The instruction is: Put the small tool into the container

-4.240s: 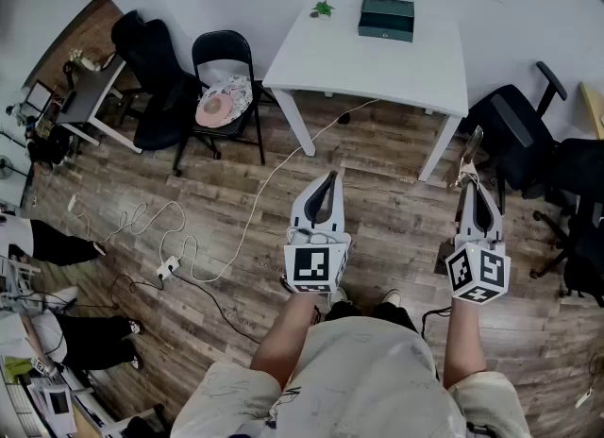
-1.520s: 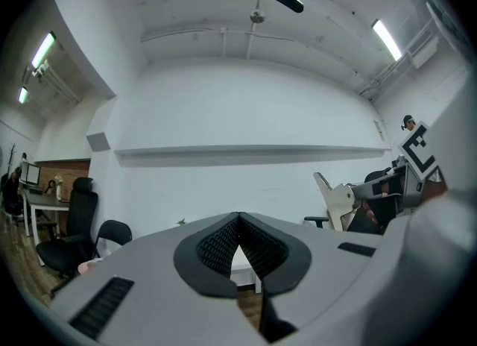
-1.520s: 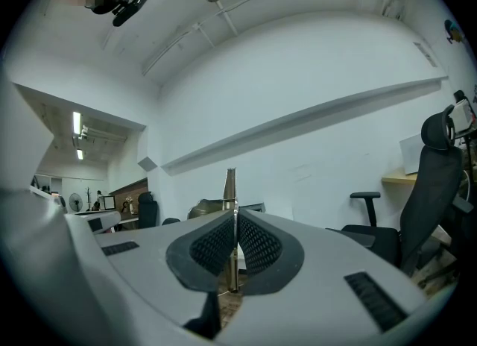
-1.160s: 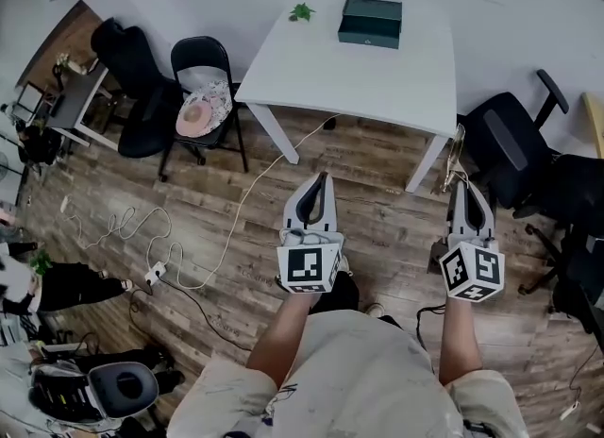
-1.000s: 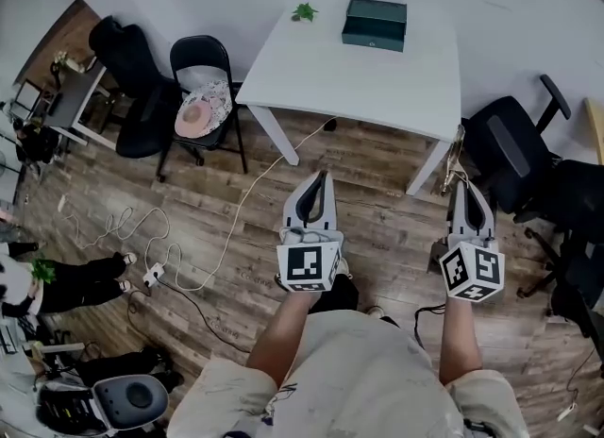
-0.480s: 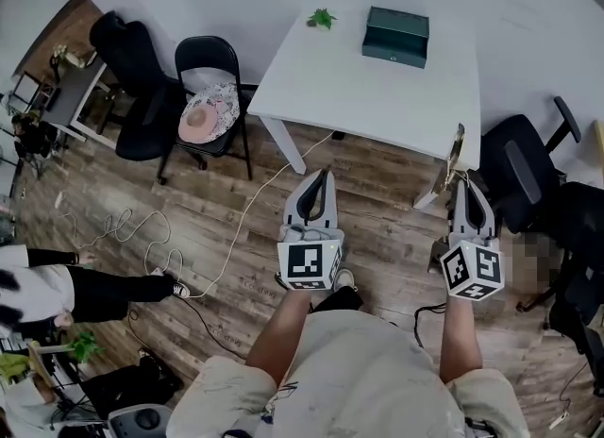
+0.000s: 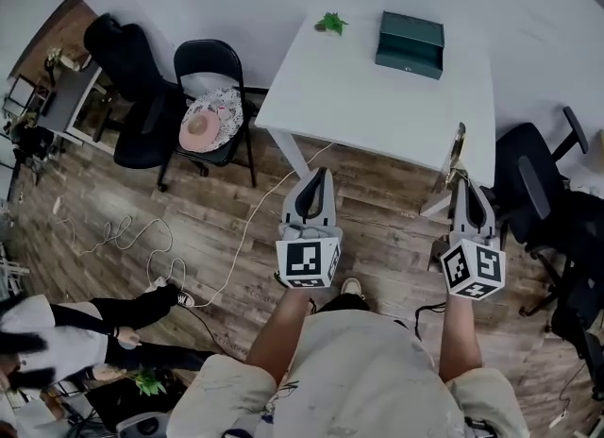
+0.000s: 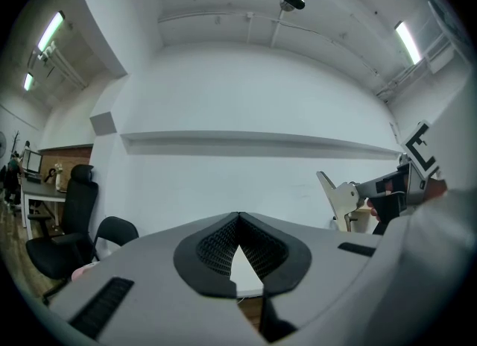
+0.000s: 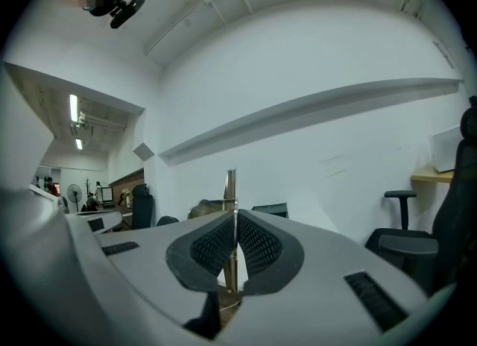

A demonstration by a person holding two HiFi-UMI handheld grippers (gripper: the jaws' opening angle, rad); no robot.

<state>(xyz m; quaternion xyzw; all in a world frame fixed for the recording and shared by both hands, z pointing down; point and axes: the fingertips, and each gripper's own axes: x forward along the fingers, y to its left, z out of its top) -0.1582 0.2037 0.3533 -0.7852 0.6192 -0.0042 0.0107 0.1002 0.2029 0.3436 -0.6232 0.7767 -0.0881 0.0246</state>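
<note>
At far left in the head view a black office chair (image 7: 132, 82) stands by the wall, and just beside it a black folding chair (image 7: 219, 57) carries a pink round item (image 7: 201, 128) on a patterned cushion. A white cable (image 7: 247, 224) snakes over the wooden floor (image 7: 189, 210) toward the white table (image 7: 359, 96). The left claw (image 7: 319, 175) points level toward that table; in the left gripper view its tips meet, narrow and with nothing between them. On the table's far side lie a little green plant (image 7: 331, 23) and, to its right, the dark green container (image 7: 411, 44), lid down. The right claw (image 7: 464, 184) is clamped on the small tool (image 7: 457, 151), a thin brassy metal strip that sticks upright out of the pads in the right gripper view. In the head view the tool's end overlaps the table's near right corner, well apart from the container. Black swivel chairs (image 7: 543, 176) crowd the right edge.
</note>
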